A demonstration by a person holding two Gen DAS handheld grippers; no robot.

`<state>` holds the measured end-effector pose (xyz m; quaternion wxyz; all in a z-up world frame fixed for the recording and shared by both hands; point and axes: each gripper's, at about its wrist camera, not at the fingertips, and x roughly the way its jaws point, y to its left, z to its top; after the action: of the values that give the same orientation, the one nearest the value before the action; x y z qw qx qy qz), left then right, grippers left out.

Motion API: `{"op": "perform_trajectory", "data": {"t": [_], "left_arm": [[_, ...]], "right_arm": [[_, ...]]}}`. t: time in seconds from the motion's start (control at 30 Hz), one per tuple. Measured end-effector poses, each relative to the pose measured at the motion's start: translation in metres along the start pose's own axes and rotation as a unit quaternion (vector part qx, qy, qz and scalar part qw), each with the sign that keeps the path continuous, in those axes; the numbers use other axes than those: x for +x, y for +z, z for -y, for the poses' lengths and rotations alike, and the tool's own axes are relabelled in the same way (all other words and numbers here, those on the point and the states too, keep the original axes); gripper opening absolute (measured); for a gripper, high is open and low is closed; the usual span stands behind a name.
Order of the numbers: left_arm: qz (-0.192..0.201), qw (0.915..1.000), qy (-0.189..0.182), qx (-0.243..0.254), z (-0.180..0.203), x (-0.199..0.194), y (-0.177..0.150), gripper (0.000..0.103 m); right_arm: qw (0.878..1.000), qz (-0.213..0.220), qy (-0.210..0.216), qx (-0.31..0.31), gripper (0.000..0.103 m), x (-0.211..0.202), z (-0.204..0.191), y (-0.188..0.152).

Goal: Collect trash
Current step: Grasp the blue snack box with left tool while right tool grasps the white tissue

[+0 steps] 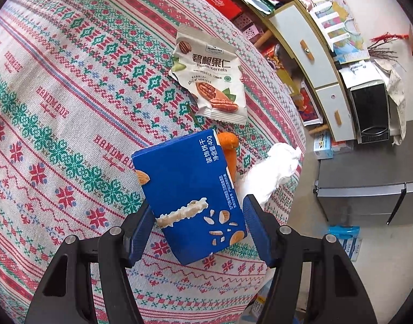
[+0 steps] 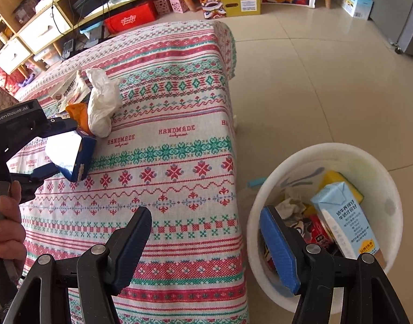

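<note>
My left gripper (image 1: 197, 210) is shut on a blue biscuit box (image 1: 190, 191) and holds it just above the patterned tablecloth (image 1: 71, 108); the box also shows in the right wrist view (image 2: 74, 156). Beyond it lie a pecan kernels wrapper (image 1: 209, 75), an orange wrapper (image 1: 229, 151) and a crumpled white tissue (image 1: 271, 172). My right gripper (image 2: 206, 216) is open and empty, over the table's right edge beside a white trash bin (image 2: 390, 205) that holds a light-blue milk carton (image 2: 344, 221) and other trash.
The bin stands on the tiled floor (image 2: 314, 81) right of the table. Low cabinets (image 1: 306, 51), boxes and a red bag (image 2: 130, 20) line the far wall. A microwave (image 1: 371, 110) and a grey fridge (image 1: 368, 199) stand nearby.
</note>
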<state>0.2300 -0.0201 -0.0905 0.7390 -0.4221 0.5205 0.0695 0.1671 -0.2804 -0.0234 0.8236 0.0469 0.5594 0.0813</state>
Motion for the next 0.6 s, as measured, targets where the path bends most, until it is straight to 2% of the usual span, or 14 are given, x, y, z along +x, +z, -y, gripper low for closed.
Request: {"op": "perform_trajectory", "data": {"t": [0.13, 0.23, 0.33, 0.47, 0.6], "left_arm": [[0.029, 0.9985, 0.007, 0.046, 0.000, -0.008, 0.003, 0.064], [0.027, 0.9971, 0.002, 0.071, -0.009, -0.022, 0.005, 0.064], [0.021, 0.9929, 0.031, 0.113, -0.016, -0.040, 0.008, 0.064], [0.020, 0.9817, 0.082, 0.170, -0.037, -0.070, 0.006, 0.064], [0.027, 0.9775, 0.088, 0.190, -0.067, -0.102, 0.000, 0.064]], "right_arm": [[1.000, -0.006, 0.021, 0.008, 0.071, 0.010, -0.003, 0.010], [0.999, -0.009, 0.030, 0.009, 0.071, 0.018, -0.009, 0.016], [0.999, -0.014, 0.033, 0.007, 0.071, 0.030, -0.020, 0.024], [0.998, -0.016, 0.053, 0.005, 0.071, 0.048, -0.043, 0.035], [0.997, -0.017, 0.070, -0.008, 0.071, 0.066, -0.073, 0.047]]}}
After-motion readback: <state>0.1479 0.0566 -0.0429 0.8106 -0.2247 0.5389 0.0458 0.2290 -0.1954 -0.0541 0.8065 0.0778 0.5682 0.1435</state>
